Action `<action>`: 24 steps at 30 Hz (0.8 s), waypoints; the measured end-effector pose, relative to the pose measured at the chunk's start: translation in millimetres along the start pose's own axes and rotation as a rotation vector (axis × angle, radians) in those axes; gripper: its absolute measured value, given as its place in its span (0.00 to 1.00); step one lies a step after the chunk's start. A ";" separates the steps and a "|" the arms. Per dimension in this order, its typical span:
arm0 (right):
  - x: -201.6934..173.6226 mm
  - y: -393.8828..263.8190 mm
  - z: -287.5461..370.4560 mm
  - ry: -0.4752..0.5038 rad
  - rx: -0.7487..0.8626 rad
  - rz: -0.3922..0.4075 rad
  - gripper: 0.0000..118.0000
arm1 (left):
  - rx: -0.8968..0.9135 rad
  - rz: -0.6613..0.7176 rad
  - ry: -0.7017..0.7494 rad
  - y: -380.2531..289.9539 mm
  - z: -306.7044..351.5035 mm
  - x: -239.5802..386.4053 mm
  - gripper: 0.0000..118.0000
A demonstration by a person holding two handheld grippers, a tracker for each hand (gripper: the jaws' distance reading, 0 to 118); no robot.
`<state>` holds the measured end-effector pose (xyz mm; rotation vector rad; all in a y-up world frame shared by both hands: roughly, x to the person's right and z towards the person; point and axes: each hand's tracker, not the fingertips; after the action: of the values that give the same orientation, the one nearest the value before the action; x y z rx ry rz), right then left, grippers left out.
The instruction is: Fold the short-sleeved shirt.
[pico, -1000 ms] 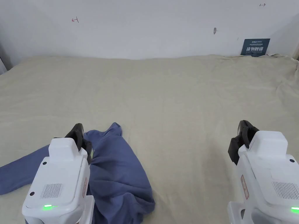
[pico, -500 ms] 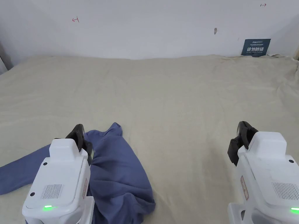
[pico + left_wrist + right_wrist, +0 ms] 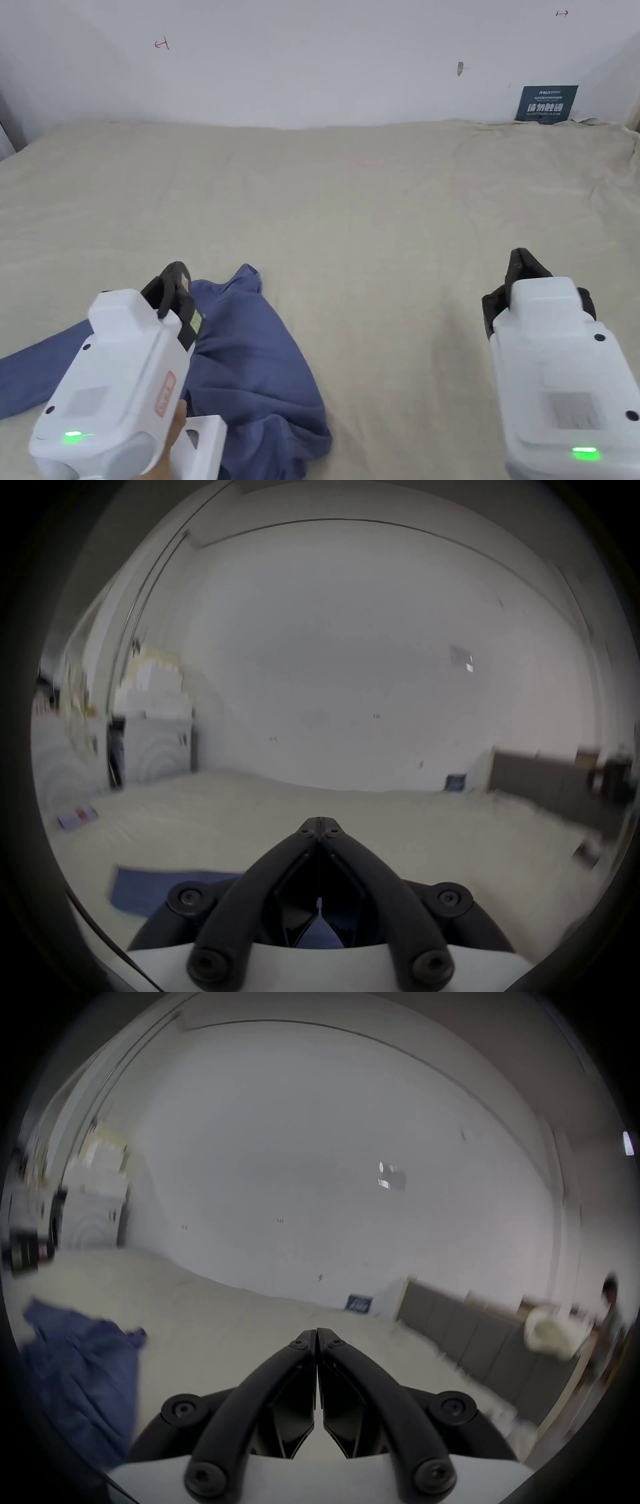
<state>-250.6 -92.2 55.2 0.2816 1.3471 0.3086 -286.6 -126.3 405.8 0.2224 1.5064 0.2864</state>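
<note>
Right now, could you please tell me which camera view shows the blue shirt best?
The head view: the blue shirt lies crumpled, sharp and mostly unobstructed. The right gripper view catches it blurred at the left edge; the left gripper view shows blurred parts of it behind its own jaws.

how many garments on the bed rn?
1: a blue shirt, crumpled at the near left of the bed, under the left gripper. Its near part is cut off.

Head view: high, angled down and forward across the bed [image 3: 375,187] toward the white wall [image 3: 312,62]. Left and right gripper views: low, close over the bed, facing the same wall past own jaws. Shared across all three: bed, wall, blue shirt [image 3: 250,369] [image 3: 156,885] [image 3: 79,1373], dark sign [image 3: 546,103] [image 3: 455,782] [image 3: 358,1302].
</note>
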 end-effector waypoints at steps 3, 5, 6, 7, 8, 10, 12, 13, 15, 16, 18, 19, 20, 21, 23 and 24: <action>-24.3 2.2 5.7 -0.104 0.130 0.347 0.00 | -0.018 0.477 -0.165 5.4 -3.1 -26.1 0.00; -36.8 -1.3 9.0 -0.151 0.232 0.546 0.00 | -0.004 0.791 -0.252 1.7 -4.5 -41.4 0.00; -41.6 -4.2 10.4 -0.168 0.282 0.631 0.00 | 0.006 0.902 -0.276 -2.3 -5.0 -46.4 0.00; -44.3 -5.7 11.4 -0.174 0.307 0.679 0.00 | 0.017 0.962 -0.276 -5.0 -4.6 -48.4 0.00; -45.8 -5.7 12.0 -0.157 0.307 0.670 0.00 | 0.021 0.965 -0.268 -5.9 -4.2 -48.6 0.00; -42.5 -1.0 12.0 -0.104 0.255 0.548 0.00 | 0.017 0.799 -0.224 -0.4 -2.4 -43.4 0.00; -34.7 1.2 9.0 -0.085 0.196 0.436 0.00 | 0.005 0.499 -0.160 12.5 1.0 -24.3 0.00; -29.1 4.0 7.8 -0.050 0.159 0.330 0.00 | 0.005 0.301 -0.097 18.3 3.5 -9.2 0.00; -11.3 8.0 2.8 0.034 0.071 0.076 0.00 | 0.028 0.000 -0.017 19.6 5.1 11.4 0.00; -3.6 8.4 -0.2 0.054 0.022 -0.046 0.00 | 0.042 -0.123 0.007 16.8 5.6 20.4 0.00; 10.8 3.4 -5.5 0.105 -0.045 -0.237 0.00 | 0.047 -0.293 0.071 10.4 4.2 32.5 0.00; 17.1 0.1 -7.3 0.116 -0.064 -0.322 0.00 | 0.047 -0.357 0.099 5.7 2.9 35.1 0.00; 20.9 -3.0 -7.7 0.124 -0.073 -0.370 0.00 | 0.054 -0.412 0.123 0.9 2.2 37.0 0.00; 24.9 -6.1 -8.4 0.135 -0.086 -0.418 0.00 | 0.052 -0.458 0.144 -5.1 1.1 35.3 0.00; 27.5 -9.9 -7.7 0.124 -0.091 -0.422 0.00 | 0.052 -0.510 0.159 -13.0 1.2 35.2 0.00; 28.2 -11.7 -7.1 0.123 -0.088 -0.412 0.00 | 0.046 -0.498 0.153 -15.2 1.4 31.6 0.00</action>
<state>-251.4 -92.3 23.9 -0.0921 1.4715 0.0391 -283.1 -130.5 371.1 -0.1444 1.6661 -0.1334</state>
